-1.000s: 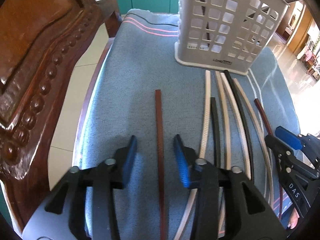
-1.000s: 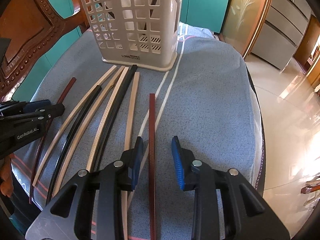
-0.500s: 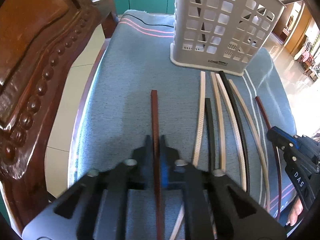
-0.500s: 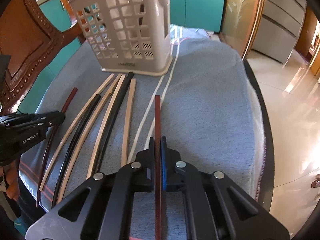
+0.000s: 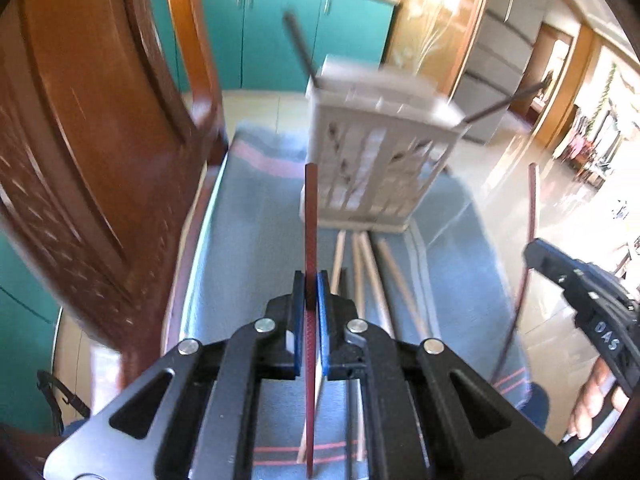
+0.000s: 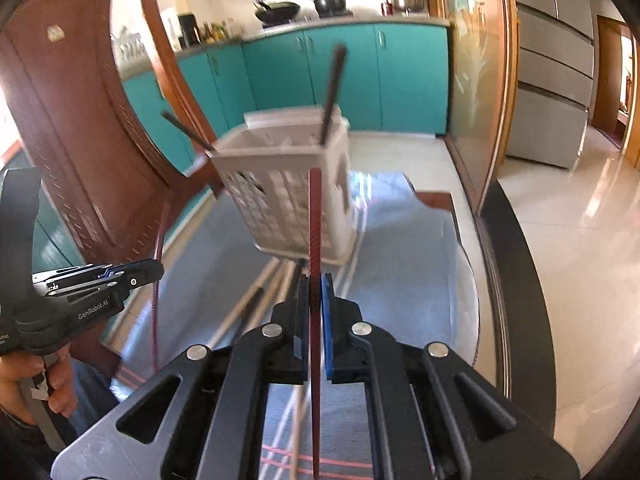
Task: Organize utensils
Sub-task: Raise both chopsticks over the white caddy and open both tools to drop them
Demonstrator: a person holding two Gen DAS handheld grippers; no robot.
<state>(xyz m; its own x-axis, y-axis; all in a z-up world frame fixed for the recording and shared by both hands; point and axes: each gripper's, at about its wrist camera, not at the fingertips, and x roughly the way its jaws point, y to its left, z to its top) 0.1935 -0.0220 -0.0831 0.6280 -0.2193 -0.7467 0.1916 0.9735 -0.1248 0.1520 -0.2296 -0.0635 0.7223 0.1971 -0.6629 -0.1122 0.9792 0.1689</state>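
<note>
— Both tongs, left tongs and right tongs, are now clenched, each on a dark red chopstick that lay flat on the blue cloth a second ago.
— And now both are raised clear of it?
— Yes, toward the white holder at the far edge; the pale chopsticks are left lying before it.

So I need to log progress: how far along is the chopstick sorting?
Early. Done: two dark chopsticks stand in the white basket. In hand: the left tool and the right tool are each shut on a red chopstick, lifted off the cloth. Left: several pale and dark chopsticks on the blue cloth.
</note>
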